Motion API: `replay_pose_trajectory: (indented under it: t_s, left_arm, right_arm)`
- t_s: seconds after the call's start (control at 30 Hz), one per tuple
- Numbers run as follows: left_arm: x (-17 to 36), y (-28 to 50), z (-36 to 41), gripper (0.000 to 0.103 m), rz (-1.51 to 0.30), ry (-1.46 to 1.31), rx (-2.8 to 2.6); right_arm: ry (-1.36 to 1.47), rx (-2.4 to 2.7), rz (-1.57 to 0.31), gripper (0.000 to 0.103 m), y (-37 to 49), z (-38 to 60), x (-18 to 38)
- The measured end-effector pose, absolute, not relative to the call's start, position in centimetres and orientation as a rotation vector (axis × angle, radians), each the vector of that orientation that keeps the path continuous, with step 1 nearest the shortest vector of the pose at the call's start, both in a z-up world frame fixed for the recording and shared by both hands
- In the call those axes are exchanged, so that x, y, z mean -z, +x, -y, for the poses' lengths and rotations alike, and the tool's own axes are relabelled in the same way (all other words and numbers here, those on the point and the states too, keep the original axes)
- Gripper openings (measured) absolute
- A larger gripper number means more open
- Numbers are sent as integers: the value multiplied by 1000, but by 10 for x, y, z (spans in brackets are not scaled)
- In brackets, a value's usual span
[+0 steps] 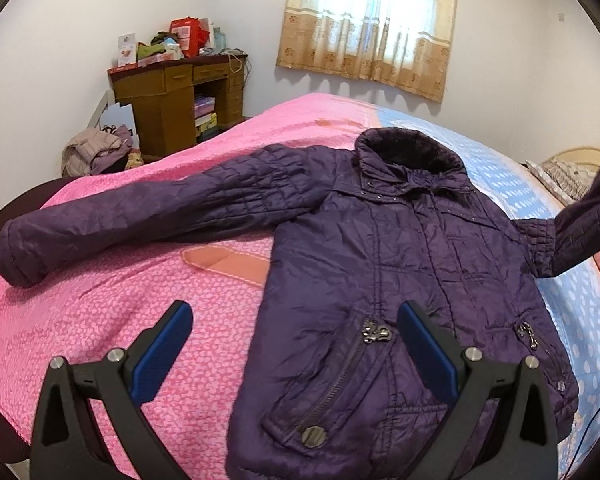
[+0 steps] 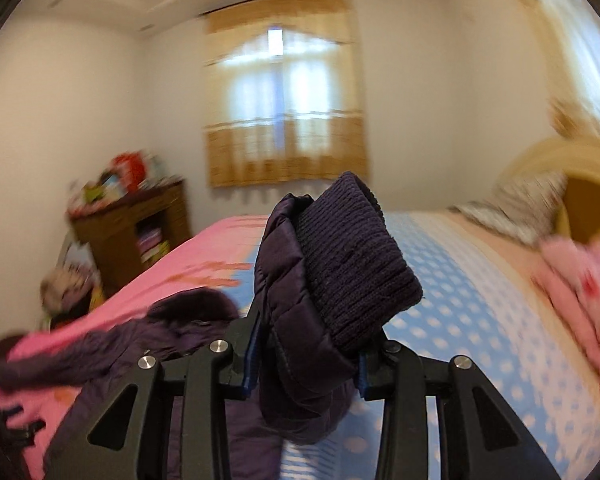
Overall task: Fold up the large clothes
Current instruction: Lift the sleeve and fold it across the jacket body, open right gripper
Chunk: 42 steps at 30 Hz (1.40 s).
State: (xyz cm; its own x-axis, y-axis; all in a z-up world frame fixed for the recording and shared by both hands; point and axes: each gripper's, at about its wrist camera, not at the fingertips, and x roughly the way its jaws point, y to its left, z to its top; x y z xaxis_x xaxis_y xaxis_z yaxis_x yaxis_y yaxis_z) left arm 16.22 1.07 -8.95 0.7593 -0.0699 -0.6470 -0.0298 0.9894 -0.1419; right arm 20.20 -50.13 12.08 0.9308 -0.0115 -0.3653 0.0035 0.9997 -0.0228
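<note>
A dark purple quilted jacket (image 1: 384, 264) lies front up on the bed, collar toward the window, its left sleeve (image 1: 140, 212) stretched out flat. My left gripper (image 1: 294, 320) is open and empty, hovering over the jacket's lower hem by a zipped pocket. My right gripper (image 2: 306, 356) is shut on the jacket's right sleeve cuff (image 2: 348, 264), a ribbed knit cuff, and holds it lifted above the bed. That raised sleeve (image 1: 584, 220) shows at the right edge of the left wrist view. The right wrist view is blurred.
The bed has a pink quilt (image 1: 100, 320) on the left and a blue dotted sheet (image 1: 580, 320) on the right. A wooden desk (image 1: 180, 96) with clutter stands in the far corner. A clothes pile (image 1: 96, 152) lies beside it. Pillows and a pink blanket (image 2: 580, 292) lie at the headboard.
</note>
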Motion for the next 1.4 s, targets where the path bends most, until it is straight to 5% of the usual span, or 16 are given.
replay_pose_trajectory:
  t_s: [0.33, 0.7, 0.77, 0.8, 0.83, 1.13, 1.4]
  left_arm:
    - [96, 160, -40, 103, -714, -198, -11]
    - [102, 163, -57, 103, -721, -191, -60]
    - [104, 166, -59, 103, -730, -183, -73]
    - [106, 167, -59, 103, -734, -177, -78]
    - [106, 168, -61, 103, -736, -171, -80]
    - [87, 191, -27, 103, -679, -52, -53]
    - [76, 226, 49, 103, -619, 28, 58]
  right_arm:
    - [-331, -237, -482, 36, 232, 345, -79]
    - [-403, -381, -711, 37, 278, 229, 95]
    - [-343, -401, -760, 45, 283, 227, 117]
    - [-304, -429, -787, 61, 283, 228, 124]
    - [-256, -479, -809, 71, 281, 230, 127]
    - [-203, -479, -747, 73, 232, 292, 96]
    - [-96, -130, -578, 73, 276, 407, 56]
